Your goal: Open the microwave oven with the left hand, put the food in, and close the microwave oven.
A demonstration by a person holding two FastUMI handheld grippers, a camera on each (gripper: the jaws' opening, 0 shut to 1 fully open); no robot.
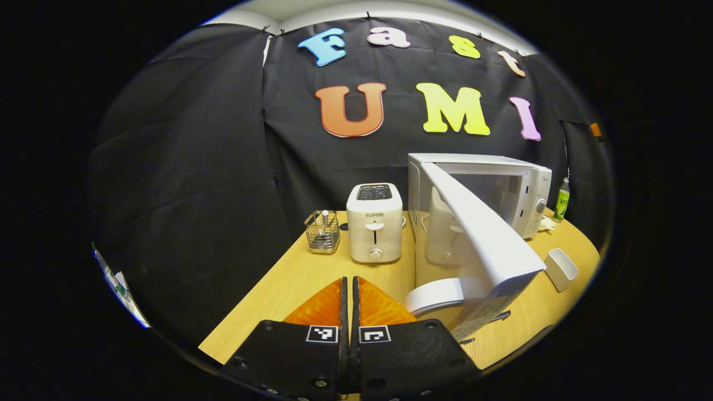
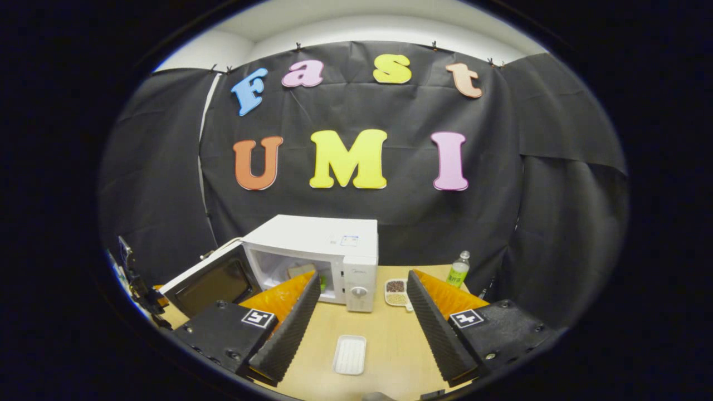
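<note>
The white microwave stands at the back of the wooden table with its door swung wide to the left. A tan piece of food lies inside the cavity. My right gripper hangs open in front of the microwave, nothing between its fingers. In the left gripper view the microwave is to the right, and its open door reaches toward me with the pale handle at its near edge. My left gripper is shut and empty, just left of that handle.
A white toaster and a wire basket stand left of the microwave. An empty white tray lies on the table before my right gripper. A small dish of beans and a green bottle sit right of the microwave.
</note>
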